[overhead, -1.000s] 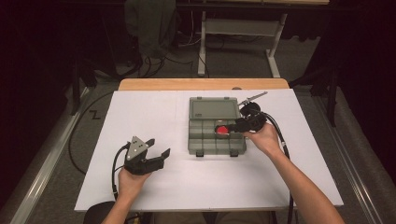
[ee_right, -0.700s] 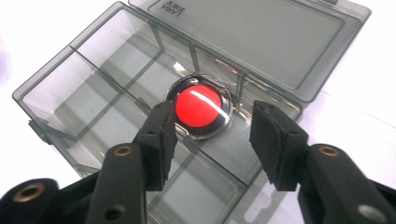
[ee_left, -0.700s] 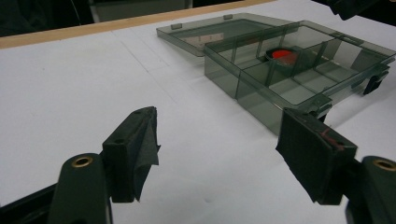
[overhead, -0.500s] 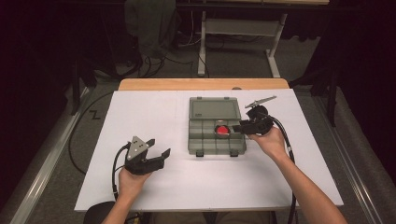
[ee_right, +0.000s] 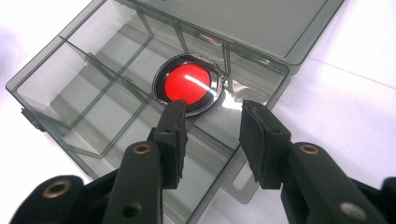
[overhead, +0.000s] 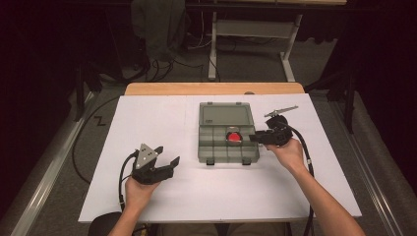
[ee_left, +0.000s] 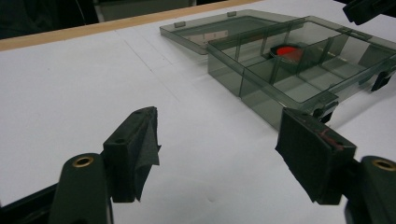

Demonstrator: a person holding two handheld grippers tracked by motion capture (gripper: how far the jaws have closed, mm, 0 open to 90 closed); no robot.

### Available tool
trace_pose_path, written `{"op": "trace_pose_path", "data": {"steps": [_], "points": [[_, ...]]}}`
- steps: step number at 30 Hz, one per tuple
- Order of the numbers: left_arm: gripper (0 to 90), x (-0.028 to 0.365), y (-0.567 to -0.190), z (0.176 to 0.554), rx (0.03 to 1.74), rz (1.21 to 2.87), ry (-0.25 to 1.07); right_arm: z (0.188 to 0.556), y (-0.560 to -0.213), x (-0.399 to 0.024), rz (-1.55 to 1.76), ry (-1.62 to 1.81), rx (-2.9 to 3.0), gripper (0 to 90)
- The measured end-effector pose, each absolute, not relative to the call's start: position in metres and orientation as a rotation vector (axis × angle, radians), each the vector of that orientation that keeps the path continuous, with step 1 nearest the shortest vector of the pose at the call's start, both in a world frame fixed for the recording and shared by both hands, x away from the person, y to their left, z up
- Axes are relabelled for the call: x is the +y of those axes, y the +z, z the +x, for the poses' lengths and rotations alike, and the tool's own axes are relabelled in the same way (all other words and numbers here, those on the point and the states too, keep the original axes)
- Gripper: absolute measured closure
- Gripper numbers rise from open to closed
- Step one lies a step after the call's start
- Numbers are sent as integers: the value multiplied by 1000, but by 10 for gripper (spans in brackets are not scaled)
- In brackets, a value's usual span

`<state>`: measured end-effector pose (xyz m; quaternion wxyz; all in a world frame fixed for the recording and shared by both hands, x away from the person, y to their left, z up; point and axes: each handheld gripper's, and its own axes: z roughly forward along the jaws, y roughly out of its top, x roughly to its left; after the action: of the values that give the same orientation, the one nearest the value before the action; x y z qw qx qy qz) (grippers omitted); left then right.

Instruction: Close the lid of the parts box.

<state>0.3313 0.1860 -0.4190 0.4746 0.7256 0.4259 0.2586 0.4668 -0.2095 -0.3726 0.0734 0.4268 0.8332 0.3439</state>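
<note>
- I have the right hand-held gripper (overhead: pixel 259 138) at the right edge of the open box (overhead: pixel 216 156), jaws pointing left into it.
- The red disc (overhead: pixel 234 137) lies in a compartment on the box's right side, in the row next to the lid hinge. It sits just ahead of my right jaws; in the right gripper view one pad (ee_right: pixel 176 126) overlaps its near rim (ee_right: pixel 187 84).
- The disc is round and flat, so no long axis matters. What counts is that it lies below the walls, so I judge the jaws must drop in from above.
- The right jaws are released, nothing between them, and they have just been closing to about half width.
- The left hand-held gripper (overhead: pixel 166 155) rests on the desk (overhead: pixel 147 113) well apart from the box, jaws spread and empty. The right is far nearer the disc.
- Compared with a second ago, the right hand-held gripper has slid off the box toward its right edge; the left has not moved.
</note>
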Motion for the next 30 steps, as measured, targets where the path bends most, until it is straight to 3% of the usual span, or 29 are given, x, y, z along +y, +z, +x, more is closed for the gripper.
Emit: {"op": "trace_pose_path", "data": {"steps": [7,30], "points": [[299,187,-419,331,1059,1778,632,469,-378,-213,1312,1024,2509,706],[319,180,-403,345,1105,1815,637,470,-384,-218,1372,927,2534,758]]}}
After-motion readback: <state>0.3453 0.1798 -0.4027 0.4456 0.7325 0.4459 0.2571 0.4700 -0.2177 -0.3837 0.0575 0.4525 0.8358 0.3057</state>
